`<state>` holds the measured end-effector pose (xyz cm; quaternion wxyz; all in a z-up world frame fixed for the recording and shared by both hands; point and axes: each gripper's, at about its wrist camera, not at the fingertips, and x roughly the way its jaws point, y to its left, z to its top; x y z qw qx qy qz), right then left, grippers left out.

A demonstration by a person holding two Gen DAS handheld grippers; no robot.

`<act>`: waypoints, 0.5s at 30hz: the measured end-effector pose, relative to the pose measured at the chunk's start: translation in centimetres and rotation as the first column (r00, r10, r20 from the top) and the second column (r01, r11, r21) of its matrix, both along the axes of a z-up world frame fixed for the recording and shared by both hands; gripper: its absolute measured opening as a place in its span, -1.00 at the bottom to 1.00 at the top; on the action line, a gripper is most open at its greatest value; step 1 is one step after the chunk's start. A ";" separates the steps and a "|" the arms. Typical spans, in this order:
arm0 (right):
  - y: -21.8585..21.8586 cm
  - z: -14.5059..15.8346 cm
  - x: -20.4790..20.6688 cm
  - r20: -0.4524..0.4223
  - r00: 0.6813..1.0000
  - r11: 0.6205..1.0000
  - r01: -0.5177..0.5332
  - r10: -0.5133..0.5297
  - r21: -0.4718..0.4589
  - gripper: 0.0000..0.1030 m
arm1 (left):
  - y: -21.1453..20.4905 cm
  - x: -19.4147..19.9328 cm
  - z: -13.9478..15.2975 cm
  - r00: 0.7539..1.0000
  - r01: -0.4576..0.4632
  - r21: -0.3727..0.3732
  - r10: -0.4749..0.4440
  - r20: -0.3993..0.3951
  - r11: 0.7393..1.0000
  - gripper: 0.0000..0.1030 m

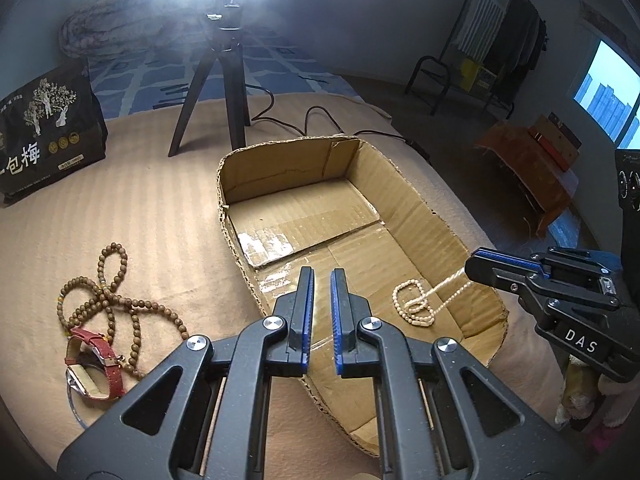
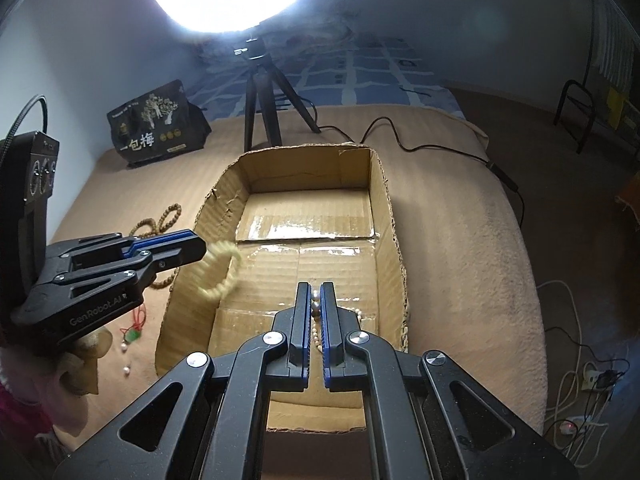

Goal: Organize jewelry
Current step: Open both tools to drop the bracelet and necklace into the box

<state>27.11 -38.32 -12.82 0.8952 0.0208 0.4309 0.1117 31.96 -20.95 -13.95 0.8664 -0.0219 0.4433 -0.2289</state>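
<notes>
The right gripper is clamped on a pale bead strand. Its own camera shows small beads pinched between the blue pads in the lower middle of the frame. In the left wrist view the strand runs taut from that gripper's tip at the right edge, slanting down and to the left. It ends in a loose coil on the floor of the cardboard box. So the strand's long axis is diagonal, high end at the jaws and low end already resting inside. This looks like a lowering hold, meant to let the beads pile up in the box rather than spill over its wall. The left gripper sits at the bottom centre of its view with its jaws a narrow gap apart and nothing between them. In the right wrist view a blurred pale bracelet shows just off its tip, over the box. Whether it hangs there or is dropping, I cannot tell. Brown beads and a red-strapped watch lie tangled on the tan blanket at lower left, outside the box and probably still to be sorted.
</notes>
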 end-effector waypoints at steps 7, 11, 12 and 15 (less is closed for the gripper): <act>0.4 0.4 -0.6 0.019 1.000 1.000 0.010 -0.009 -0.025 0.11 | 0.5 -0.4 0.6 1.000 -0.004 0.012 0.004 0.021 1.000 -0.40; 0.7 0.5 -0.8 0.015 1.000 0.999 0.012 -0.011 -0.046 0.12 | 1.2 -0.6 1.0 1.000 -0.014 0.017 0.013 0.028 1.000 -0.40; 0.8 0.5 -0.8 0.015 1.000 0.999 0.013 -0.012 -0.049 0.12 | 1.4 -0.6 1.1 0.999 -0.018 0.015 0.017 0.030 1.000 -0.40; 1.2 0.8 -1.2 0.021 1.000 0.998 0.019 -0.018 -0.066 0.14 | 2.0 -0.9 1.6 0.999 -0.022 0.019 0.021 0.039 1.000 -0.40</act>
